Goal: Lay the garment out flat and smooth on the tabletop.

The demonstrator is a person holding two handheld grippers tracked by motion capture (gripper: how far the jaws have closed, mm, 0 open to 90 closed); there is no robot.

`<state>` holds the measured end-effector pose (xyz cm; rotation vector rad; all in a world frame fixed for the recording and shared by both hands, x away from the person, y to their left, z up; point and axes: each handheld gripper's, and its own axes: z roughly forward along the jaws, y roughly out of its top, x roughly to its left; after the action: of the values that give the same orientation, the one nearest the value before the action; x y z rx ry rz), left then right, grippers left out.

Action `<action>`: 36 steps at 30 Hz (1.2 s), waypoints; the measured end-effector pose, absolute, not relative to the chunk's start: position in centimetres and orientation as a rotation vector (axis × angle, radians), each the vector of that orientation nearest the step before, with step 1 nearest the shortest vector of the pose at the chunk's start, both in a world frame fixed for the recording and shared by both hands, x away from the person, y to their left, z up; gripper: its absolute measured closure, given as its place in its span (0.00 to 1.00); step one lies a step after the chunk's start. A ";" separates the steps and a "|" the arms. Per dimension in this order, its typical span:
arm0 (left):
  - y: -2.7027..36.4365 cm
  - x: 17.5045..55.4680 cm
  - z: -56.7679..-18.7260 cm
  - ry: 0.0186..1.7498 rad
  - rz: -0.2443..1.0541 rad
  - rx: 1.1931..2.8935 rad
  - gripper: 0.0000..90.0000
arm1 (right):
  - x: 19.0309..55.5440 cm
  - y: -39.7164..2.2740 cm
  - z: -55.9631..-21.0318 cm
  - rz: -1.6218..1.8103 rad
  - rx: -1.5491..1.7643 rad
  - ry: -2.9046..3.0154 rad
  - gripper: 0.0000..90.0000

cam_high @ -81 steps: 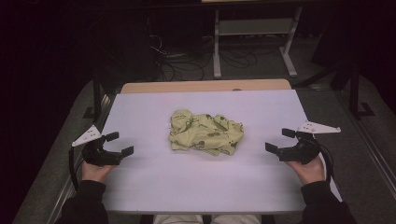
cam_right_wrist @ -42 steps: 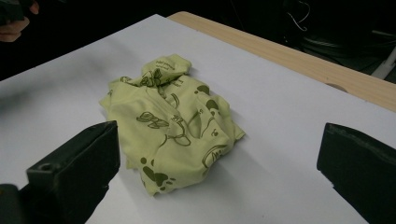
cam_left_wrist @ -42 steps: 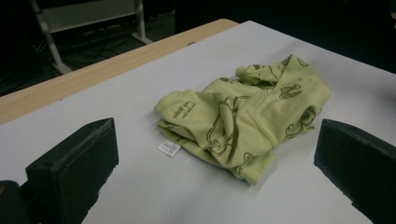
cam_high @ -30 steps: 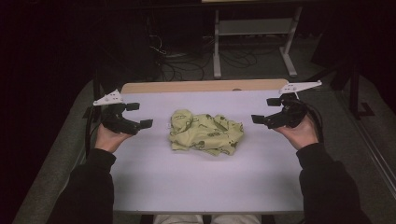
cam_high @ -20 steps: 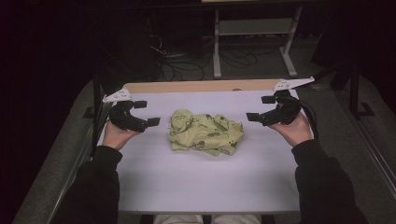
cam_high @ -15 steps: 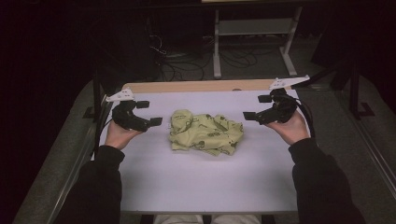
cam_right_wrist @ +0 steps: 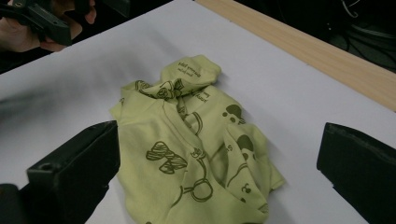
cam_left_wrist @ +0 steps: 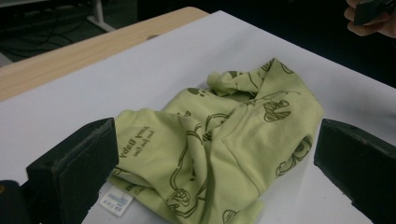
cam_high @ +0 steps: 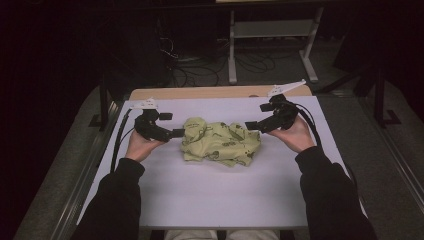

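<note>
dark floor and a tangle of cables lie behind the white table [cam_high: 210, 195], whose far edge shows a strip of bare wood [cam_high: 215, 92].

left gripper [cam_high: 172, 125] sits at the left end of the crumpled garment [cam_high: 220, 142], jaws spread wide with nothing between them; its lower jaw tip is just beside the cloth, and whether it touches cannot be told. in the left gripper view the two black jaws stand far apart with the yellow-green cloth lying on the table between and beyond them, a small white label [cam_left_wrist: 115, 201] at the near hem.

right gripper [cam_high: 259, 116] mirrors it at the garment's right end, jaws also gaping and empty, the lower tip right at the cloth's edge. in the right gripper view the garment lies between the spread jaws.

outward, the garment rests near the middle of the table, slightly toward the far side, bunched and folded over itself, printed with dark brown figures and writing. both hands and dark sleeves [cam_high: 115, 200] come in from the near edge.
</note>
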<state>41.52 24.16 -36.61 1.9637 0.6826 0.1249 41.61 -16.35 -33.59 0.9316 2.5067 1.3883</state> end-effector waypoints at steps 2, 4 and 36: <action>23.8 41.6 -37.0 0.681 0.105 1.966 0.00 | 41.9 -15.8 -34.1 1.390 0.925 2.523 0.00; 23.4 41.7 -37.3 0.677 0.085 1.976 0.00 | 42.0 -15.6 -34.2 1.389 0.924 2.528 0.00; 20.6 41.4 -40.4 0.599 -0.074 2.041 0.31 | 42.5 -13.2 -36.8 1.341 0.876 2.684 0.20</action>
<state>41.45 20.61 -40.38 2.0405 0.5994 -0.0743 42.50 -13.22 -36.80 0.8758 2.6844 1.3406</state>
